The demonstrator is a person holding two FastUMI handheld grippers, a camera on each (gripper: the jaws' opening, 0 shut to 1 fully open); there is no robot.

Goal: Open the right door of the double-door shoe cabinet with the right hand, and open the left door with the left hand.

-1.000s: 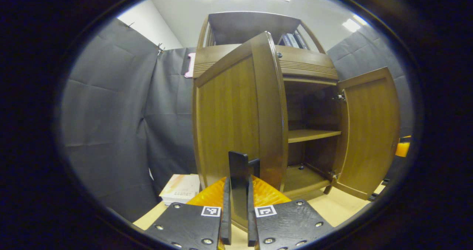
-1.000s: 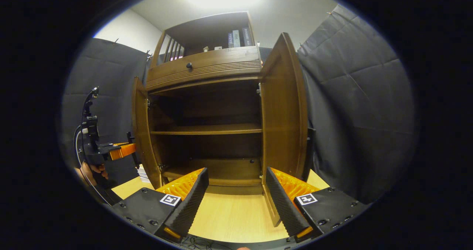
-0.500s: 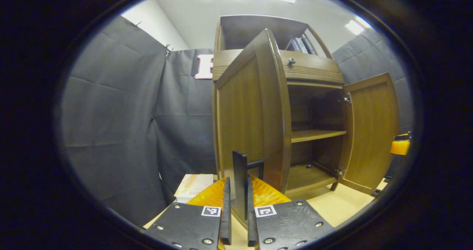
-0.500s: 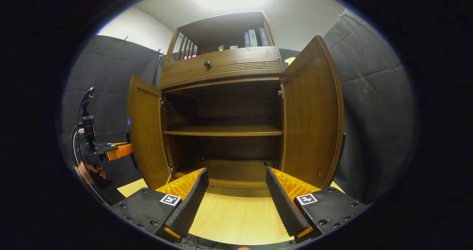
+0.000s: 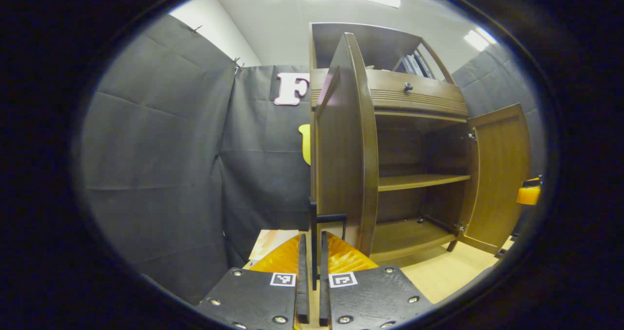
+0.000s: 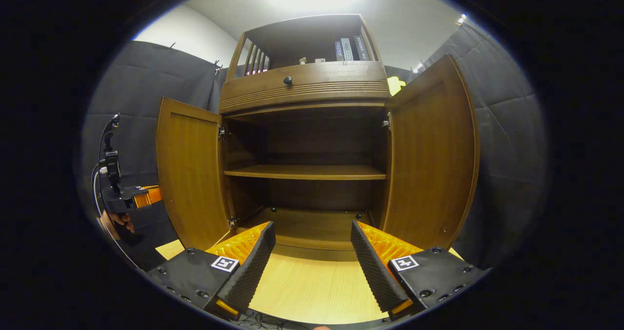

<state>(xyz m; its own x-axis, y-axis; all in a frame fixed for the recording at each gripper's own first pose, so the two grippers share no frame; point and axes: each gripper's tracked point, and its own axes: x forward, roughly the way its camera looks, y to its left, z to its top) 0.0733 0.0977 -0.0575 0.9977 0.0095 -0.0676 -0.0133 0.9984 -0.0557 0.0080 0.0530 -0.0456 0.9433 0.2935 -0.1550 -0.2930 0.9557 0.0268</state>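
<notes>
The wooden shoe cabinet (image 6: 304, 88) stands with both doors swung out. In the left gripper view the left door (image 5: 343, 149) is almost edge-on. Its black handle (image 5: 330, 218) runs down between my fingers, and my left gripper (image 5: 312, 252) is shut on it. The right door (image 5: 497, 174) hangs wide at the far side. In the right gripper view my right gripper (image 6: 312, 264) is open and holds nothing, a little in front of the cabinet's bottom shelf. The left door (image 6: 190, 174) and right door (image 6: 429, 159) flank it. The left gripper (image 6: 131, 198), in a hand, is at the left door's outer edge.
Inside the cabinet is a bare middle shelf (image 6: 307, 172); above are a drawer with a knob (image 6: 288, 81) and upright books (image 6: 347, 49). The cabinet stands on a light wooden table (image 6: 302, 291). A stack of books (image 5: 265, 240) lies left of it. Black cloth walls close in on both sides.
The left door has swung further outward with my left gripper on its handle. The right gripper stayed open, and its view now faces the right door's inner side more squarely.
</notes>
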